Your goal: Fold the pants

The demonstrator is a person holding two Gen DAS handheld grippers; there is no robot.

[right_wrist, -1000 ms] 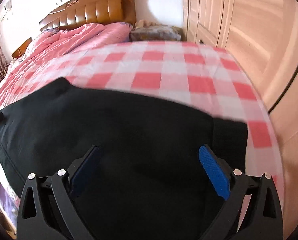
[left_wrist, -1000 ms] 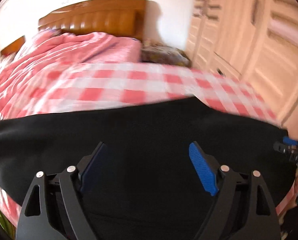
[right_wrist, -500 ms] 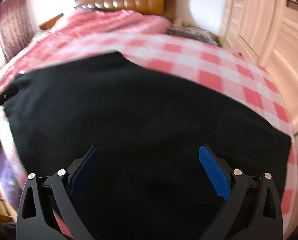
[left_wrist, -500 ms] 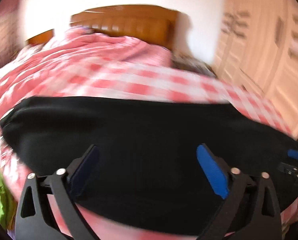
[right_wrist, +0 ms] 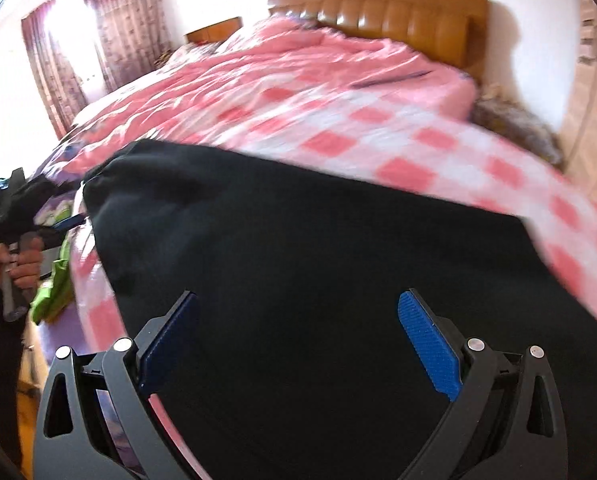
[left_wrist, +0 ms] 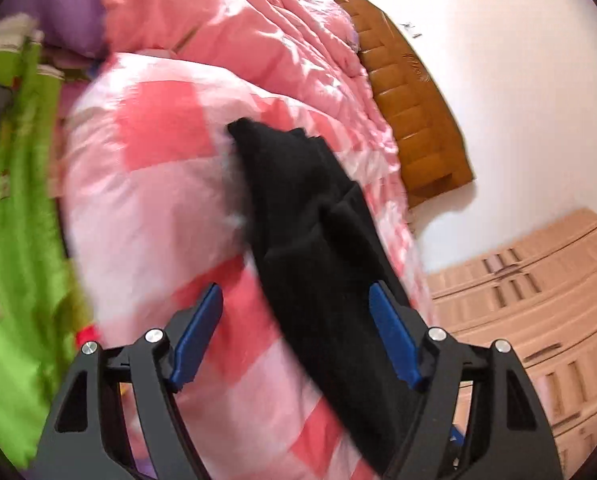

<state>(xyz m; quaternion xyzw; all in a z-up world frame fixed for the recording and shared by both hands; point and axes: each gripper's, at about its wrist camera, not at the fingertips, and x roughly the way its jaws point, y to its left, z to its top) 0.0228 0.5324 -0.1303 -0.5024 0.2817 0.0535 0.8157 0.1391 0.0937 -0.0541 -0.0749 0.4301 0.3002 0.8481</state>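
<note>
Your bed [right_wrist: 378, 128] fills both views, covered by a pink checked sheet [left_wrist: 158, 208] with a rumpled pink quilt [right_wrist: 298, 60] toward the wooden headboard [right_wrist: 398, 16] at twelve o'clock in the right wrist view. The black pants [right_wrist: 318, 280] lie spread across the sheet, taking the whole lower half of that view. Your right gripper [right_wrist: 298, 340] hangs over them released, its blue pads wide apart with nothing pinched. Your left gripper [left_wrist: 294, 340] is closing, not yet clamped: a bunched end of the pants runs between its pads toward eleven o'clock. At nine o'clock in the right view, your left hand [right_wrist: 18, 268] grips its handle.
</note>
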